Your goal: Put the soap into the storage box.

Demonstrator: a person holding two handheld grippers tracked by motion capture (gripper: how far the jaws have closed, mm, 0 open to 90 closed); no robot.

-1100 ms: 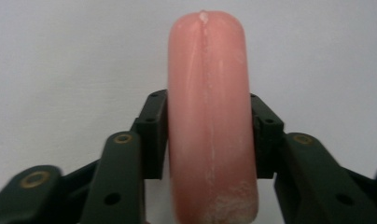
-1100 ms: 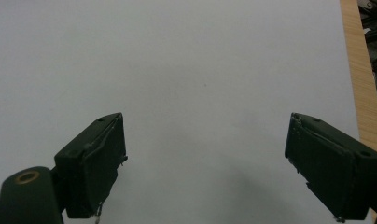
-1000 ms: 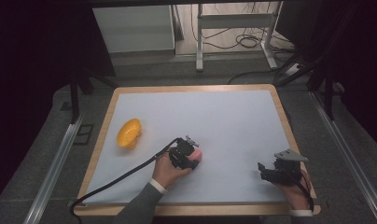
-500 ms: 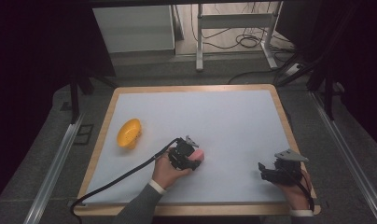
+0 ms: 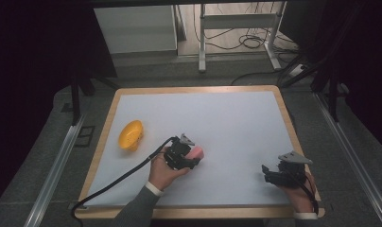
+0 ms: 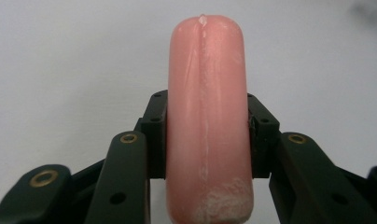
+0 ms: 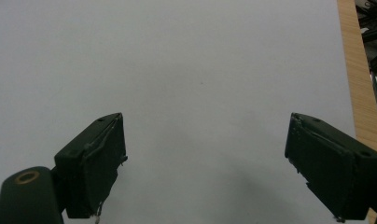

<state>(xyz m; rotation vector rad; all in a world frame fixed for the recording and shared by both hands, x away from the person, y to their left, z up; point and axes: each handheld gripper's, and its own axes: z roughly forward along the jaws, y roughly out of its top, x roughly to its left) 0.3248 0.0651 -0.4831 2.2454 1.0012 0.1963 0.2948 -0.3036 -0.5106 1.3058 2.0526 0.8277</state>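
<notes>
the left gripper (image 5: 191,158) is being held low at about seven o'clock of the table's middle, its jaws being kept clamped on a pink sausage-shaped piece (image 6: 207,116), with the left hand (image 5: 163,172) wrapped behind it and a grey sleeve showing at the wrist. the right gripper (image 7: 205,158) is being held at about five o'clock, its jaws being kept wide apart and pointed toward nine o'clock.
</notes>
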